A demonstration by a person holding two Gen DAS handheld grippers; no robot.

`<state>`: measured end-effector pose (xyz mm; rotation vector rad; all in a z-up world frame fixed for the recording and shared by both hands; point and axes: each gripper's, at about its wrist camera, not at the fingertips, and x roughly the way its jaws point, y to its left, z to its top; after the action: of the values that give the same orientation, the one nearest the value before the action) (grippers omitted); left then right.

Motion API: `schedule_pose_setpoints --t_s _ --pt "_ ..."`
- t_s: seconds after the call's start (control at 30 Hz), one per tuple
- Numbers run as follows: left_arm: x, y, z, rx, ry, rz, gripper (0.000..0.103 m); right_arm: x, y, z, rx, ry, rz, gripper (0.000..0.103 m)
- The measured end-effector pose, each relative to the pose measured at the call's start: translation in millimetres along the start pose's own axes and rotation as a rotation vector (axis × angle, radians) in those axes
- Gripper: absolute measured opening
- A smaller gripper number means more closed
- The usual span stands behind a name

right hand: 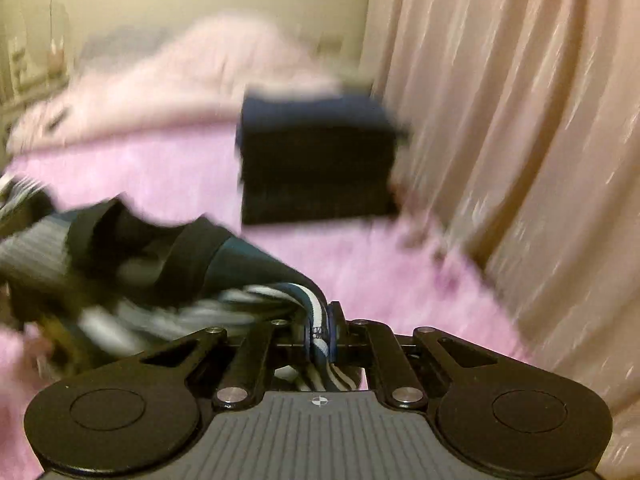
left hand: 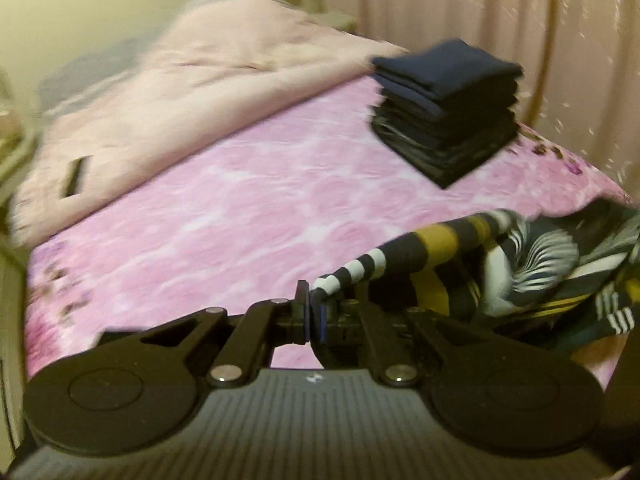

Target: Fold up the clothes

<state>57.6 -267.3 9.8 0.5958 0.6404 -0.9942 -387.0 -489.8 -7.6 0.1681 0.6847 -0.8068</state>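
In the left wrist view, the left gripper [left hand: 310, 306] has its jaws clenched on a thin striped edge of the patterned garment [left hand: 520, 264], which trails off toward 3 o'clock in a bunched, hanging heap of black, white and yellow. Beyond it, the pink bedspread [left hand: 240, 208] lies bare, and a stack of folded dark clothes [left hand: 444, 112] sits at 1 o'clock near the curtain [left hand: 500, 8]. A pale quilt [left hand: 160, 92] is heaped at 11 o'clock.

In the right wrist view, heavily blurred, the right gripper [right hand: 320, 328] has its jaws closed on a thick twisted bundle of the same garment's striped fabric, and the rest sags toward 9 o'clock. The dark stack stands at 12 o'clock.

The garment hangs between the two grippers, rumpled and not spread. The left hold looks slight, so a sharp tug could pull the edge free. The right jaws seem to pinch several layers, so any fold laid from there may come out twisted. A wide swing could also knock the stack.
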Motion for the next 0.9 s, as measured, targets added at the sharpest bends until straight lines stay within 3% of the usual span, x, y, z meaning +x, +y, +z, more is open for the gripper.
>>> schedule_pose_setpoints --t_s 0.13,0.37,0.5,0.53,0.63,0.7,0.73,0.8,0.87,0.9 --pt "-75 36 2 0.0 -0.102 0.092 0.004 -48 17 53 -0.001 -0.167 -0.007 0.006" --pt "-176 81 29 -0.05 -0.244 0.235 0.004 -100 36 158 -0.024 -0.389 0.075 0.006" --pt "-200 113 54 -0.115 -0.276 0.301 0.004 -85 41 220 -0.07 -0.441 0.135 0.006" --pt "-204 121 60 -0.132 -0.281 0.316 0.004 -57 46 230 -0.092 -0.422 0.146 0.006" --pt "-170 140 85 -0.173 -0.234 0.35 0.004 51 66 253 -0.166 -0.335 0.173 0.007" --pt "-119 145 99 -0.199 -0.17 0.375 0.005 124 80 269 -0.216 -0.277 0.191 0.009" --pt "-88 146 105 -0.212 -0.131 0.388 0.006 160 87 277 -0.24 -0.248 0.2 0.036" --pt "-17 143 110 -0.235 -0.032 0.425 0.026 235 108 261 -0.3 -0.195 0.192 0.073" --pt "55 135 98 -0.269 0.066 0.456 0.039 293 122 231 -0.356 -0.11 0.242 0.073" --pt "80 125 85 -0.284 0.105 0.451 0.039 308 124 213 -0.361 -0.063 0.27 0.073"
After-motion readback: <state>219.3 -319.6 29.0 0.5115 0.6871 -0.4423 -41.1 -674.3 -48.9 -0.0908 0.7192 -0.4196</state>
